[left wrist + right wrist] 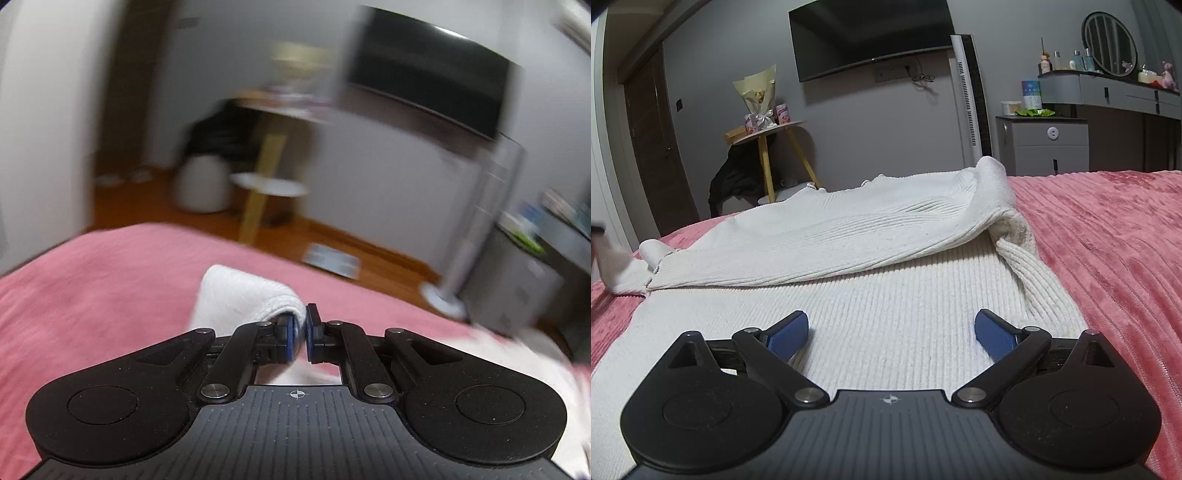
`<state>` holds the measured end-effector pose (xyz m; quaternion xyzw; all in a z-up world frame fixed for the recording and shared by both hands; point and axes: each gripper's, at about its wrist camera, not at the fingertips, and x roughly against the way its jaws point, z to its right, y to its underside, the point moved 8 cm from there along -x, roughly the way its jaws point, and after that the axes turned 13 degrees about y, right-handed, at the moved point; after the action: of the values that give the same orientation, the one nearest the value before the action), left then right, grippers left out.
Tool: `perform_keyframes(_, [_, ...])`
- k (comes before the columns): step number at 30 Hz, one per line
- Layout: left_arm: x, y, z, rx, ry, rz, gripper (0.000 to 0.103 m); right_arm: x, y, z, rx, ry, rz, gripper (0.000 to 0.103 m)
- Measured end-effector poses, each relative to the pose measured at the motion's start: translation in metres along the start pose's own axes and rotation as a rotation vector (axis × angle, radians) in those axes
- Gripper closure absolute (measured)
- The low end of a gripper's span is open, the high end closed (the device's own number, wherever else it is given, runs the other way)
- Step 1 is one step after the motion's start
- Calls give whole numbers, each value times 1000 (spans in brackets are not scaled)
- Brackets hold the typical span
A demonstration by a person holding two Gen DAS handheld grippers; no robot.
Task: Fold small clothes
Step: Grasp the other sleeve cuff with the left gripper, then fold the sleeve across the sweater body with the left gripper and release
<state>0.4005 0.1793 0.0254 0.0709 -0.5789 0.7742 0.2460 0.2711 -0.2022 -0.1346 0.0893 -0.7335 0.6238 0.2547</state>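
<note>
A pink bedspread (1108, 236) covers the bed, and everything else sits relative to it. Spread across its middle lies the white ribbed sweater (871, 295), its far half already doubled over toward the near half, with a sleeve trailing down the right edge of the fold.

The right gripper (891, 330) hovers over the sweater's near panel, fingers spread wide with nothing between them. The left gripper (300, 334) is pressed together on a white knit end (243, 295), probably the other sleeve's cuff, though blur makes that uncertain, and holds it raised above the bedspread.

The step in hand looks like folding in a sleeve. Next, the left gripper should carry that end across onto the sweater's body and let go, while the right steadies the panel.
</note>
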Motion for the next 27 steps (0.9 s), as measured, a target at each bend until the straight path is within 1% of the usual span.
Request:
perform_keyframes(2, [-9,15,56,-65,81,-43,95,0,0,0,0,0,0,6])
perform_keyframes(3, [-15,26,81,-90,118,-78,94,-1,0,0,0,-1,1,6])
perform_keyframes(5, [-30,57,125,-138,146,-156,92,0,0,0,-5,-4,1,6])
perform_keyframes(7, [-40,91,151,-161,136,-254,78,-1,0,1,-12,-9,3,6])
perform_keyframes(8, [-42,105,156,-140,118,-297,72,-1,0,2,-15,-12,3,5])
perform_keyframes(9, [-37,116,159,-109,110,-317,64,-1,0,2,-19,-16,4,6])
perform_keyframes(10, [-25,125,160,-66,102,-309,55,-1,0,2,-22,-19,4,5])
perform_keyframes(11, [-10,130,155,-13,87,-288,49,-1,0,3,-27,-23,4,5])
perform_keyframes(12, [7,135,150,39,65,-265,39,-1,0,3,-31,-27,4,5])
perform_keyframes(13, [27,140,142,92,26,-234,33,-1,0,3,-33,-31,3,5])
perform_keyframes(15, [64,153,124,174,-64,-186,26,-1,0,3,-31,-33,1,4])
perform_keyframes(16, [81,163,116,198,-111,-178,26,-1,0,3,-28,-31,-1,4])
perform_keyframes(18, [100,178,98,205,-183,-162,26,-2,-2,2,-16,-27,-12,4])
perform_keyframes(19, [104,185,86,194,-208,-159,27,-1,-3,2,-9,-22,-18,4])
perform_keyframes(20, [103,191,77,185,-227,-175,28,0,-5,-1,8,-17,-27,4])
perform_keyframes(21, [101,193,67,186,-248,-187,30,3,-9,-4,32,-19,-33,5])
perform_keyframes(22, [100,191,56,199,-263,-178,31,7,-15,-10,55,-31,-25,5])
perform_keyframes(24, [101,186,45,249,-258,-161,30,17,-23,-30,131,-43,14,6])
perform_keyframes(26, [98,179,44,273,-226,-143,29,19,-27,-58,225,-56,39,12])
perform_keyframes(27, [99,178,42,264,-232,-145,29,19,-28,-74,259,-77,42,18])
